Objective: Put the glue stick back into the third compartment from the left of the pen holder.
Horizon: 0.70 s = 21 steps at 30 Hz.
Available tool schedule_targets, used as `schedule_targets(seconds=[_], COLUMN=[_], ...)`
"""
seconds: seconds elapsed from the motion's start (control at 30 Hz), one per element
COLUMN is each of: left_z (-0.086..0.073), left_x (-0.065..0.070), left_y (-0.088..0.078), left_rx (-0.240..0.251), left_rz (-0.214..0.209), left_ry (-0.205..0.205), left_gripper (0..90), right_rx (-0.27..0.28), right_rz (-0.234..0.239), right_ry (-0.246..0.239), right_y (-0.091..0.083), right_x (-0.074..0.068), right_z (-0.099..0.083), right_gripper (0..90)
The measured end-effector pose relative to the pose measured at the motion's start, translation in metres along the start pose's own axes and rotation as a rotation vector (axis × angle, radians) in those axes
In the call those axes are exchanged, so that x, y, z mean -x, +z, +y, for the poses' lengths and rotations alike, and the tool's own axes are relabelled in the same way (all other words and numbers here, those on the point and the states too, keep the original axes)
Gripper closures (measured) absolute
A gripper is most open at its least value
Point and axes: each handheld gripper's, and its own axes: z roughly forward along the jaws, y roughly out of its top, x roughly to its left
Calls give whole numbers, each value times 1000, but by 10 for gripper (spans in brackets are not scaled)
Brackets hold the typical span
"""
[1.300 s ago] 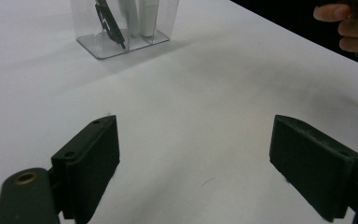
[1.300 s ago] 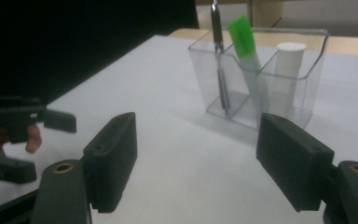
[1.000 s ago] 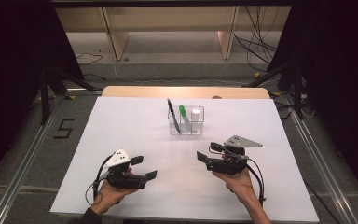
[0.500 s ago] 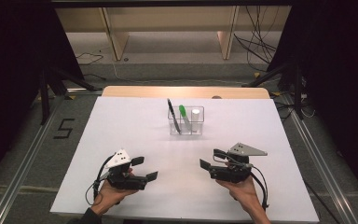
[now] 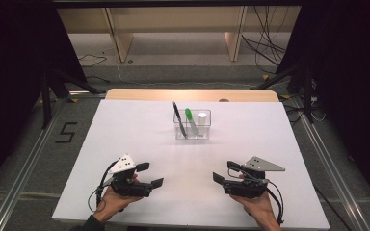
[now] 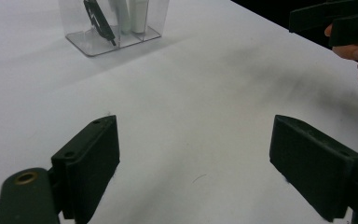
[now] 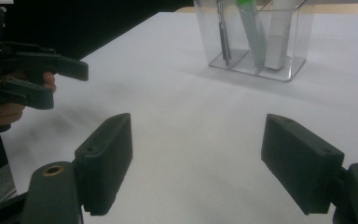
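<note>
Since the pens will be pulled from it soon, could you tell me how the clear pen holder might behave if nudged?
The clear pen holder looks like thin, rigid plastic, so probably light and apt to slide on the smooth white table. The black pen and green marker lean above its rim, so a sideways pull on either could tip it.

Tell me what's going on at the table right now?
A person holds a gripper in each hand at the near edge of the white table. The left gripper and the right gripper both stand open with nothing between the jaws; the right one's jaws have just been opening. Farther back stands a clear holder with a black pen, a green marker and a white tube inside. Neither gripper touches it.
</note>
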Motion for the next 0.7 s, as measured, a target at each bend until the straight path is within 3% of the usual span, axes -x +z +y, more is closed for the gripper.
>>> schedule_targets(seconds=[0.7], left_z=[-2], left_x=[4], left_y=[-5], left_rx=[-2], left_rz=[-17], left_ry=[11], left_gripper=[158], right_rx=[3], right_rz=[-34], right_ry=[-40], right_y=[-16], right_x=[-4], right_z=[-23], right_gripper=[258])
